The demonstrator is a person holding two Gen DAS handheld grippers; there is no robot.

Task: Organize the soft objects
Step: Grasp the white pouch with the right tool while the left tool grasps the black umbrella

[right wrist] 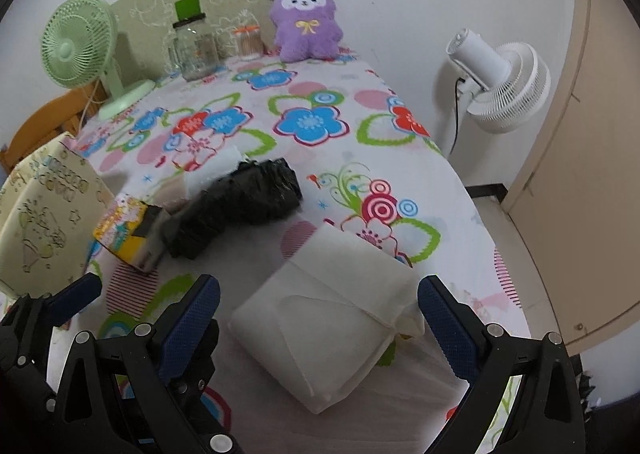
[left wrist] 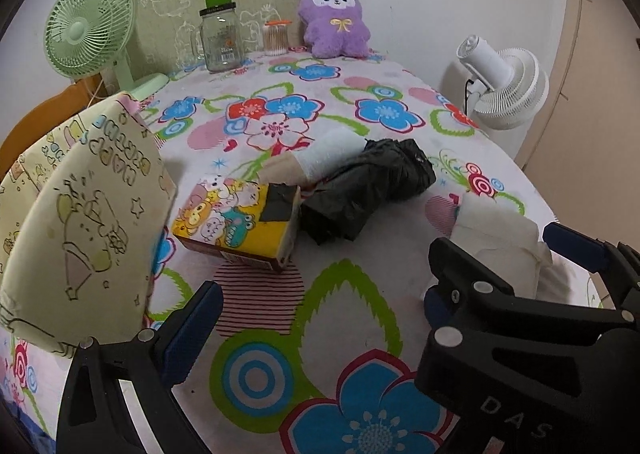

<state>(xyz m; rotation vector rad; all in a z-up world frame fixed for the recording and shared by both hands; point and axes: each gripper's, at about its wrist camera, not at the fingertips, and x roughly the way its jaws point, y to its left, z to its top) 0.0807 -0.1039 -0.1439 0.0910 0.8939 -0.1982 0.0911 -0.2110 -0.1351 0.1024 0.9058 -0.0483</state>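
Observation:
A white folded cloth pack (right wrist: 328, 318) lies on the flowered tablecloth (right wrist: 320, 121) near the front edge. My right gripper (right wrist: 318, 288) is open, one blue pad on each side of the pack, not touching it. My left gripper (left wrist: 312, 306) is open over bare tablecloth and holds nothing. Ahead of it lie a yellow cartoon tissue pack (left wrist: 236, 221), a crumpled black plastic bag (left wrist: 368, 189) and a white and beige roll (left wrist: 320, 157). A purple plush toy (left wrist: 334, 19) sits upright at the far edge. A cream cartoon fabric bin (left wrist: 92, 221) stands at the left.
At the back stand a green desk fan (left wrist: 90, 25), a glass jar (left wrist: 220, 37) and a cotton swab tub (left wrist: 276, 37). A white floor fan (right wrist: 500, 81) and a beige door (right wrist: 580, 173) are off the table's right. A wooden chair (left wrist: 40, 113) is at the left.

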